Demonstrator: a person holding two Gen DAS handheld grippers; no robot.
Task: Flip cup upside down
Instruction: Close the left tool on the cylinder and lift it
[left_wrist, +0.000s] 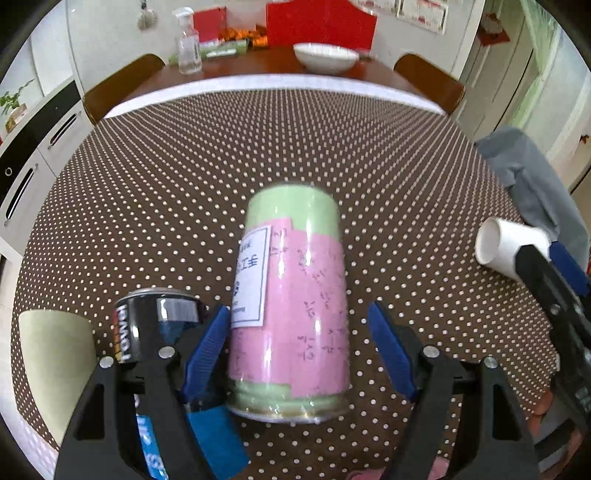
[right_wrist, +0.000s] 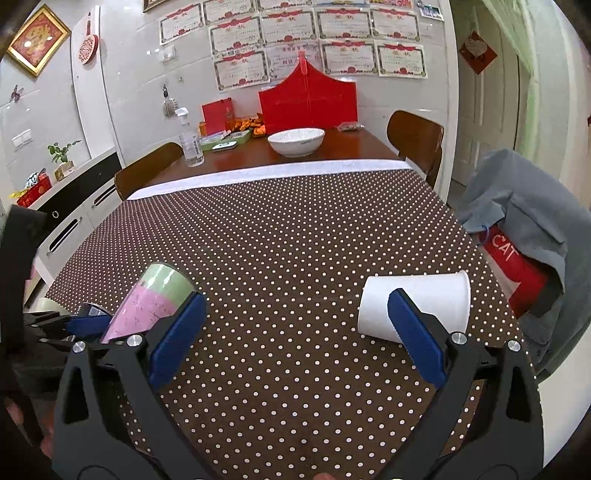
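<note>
A white paper cup (right_wrist: 424, 299) lies on its side on the dotted tablecloth, mouth to the left; it also shows at the right edge of the left wrist view (left_wrist: 506, 247). My right gripper (right_wrist: 295, 321) is open, its right finger (right_wrist: 417, 332) in front of the cup, nothing between the fingers. My left gripper (left_wrist: 299, 339) is open around a tall pink-and-green cylinder (left_wrist: 291, 302), which stands between its fingers; the left pad looks close to it, the right pad is apart.
A black can (left_wrist: 155, 321) and a pale green cup (left_wrist: 51, 362) stand left of the cylinder. A grey garment (right_wrist: 524, 221) over a red bag hangs at the table's right edge. A white bowl (right_wrist: 295, 142) and bottle (right_wrist: 192, 147) sit on the far wooden table.
</note>
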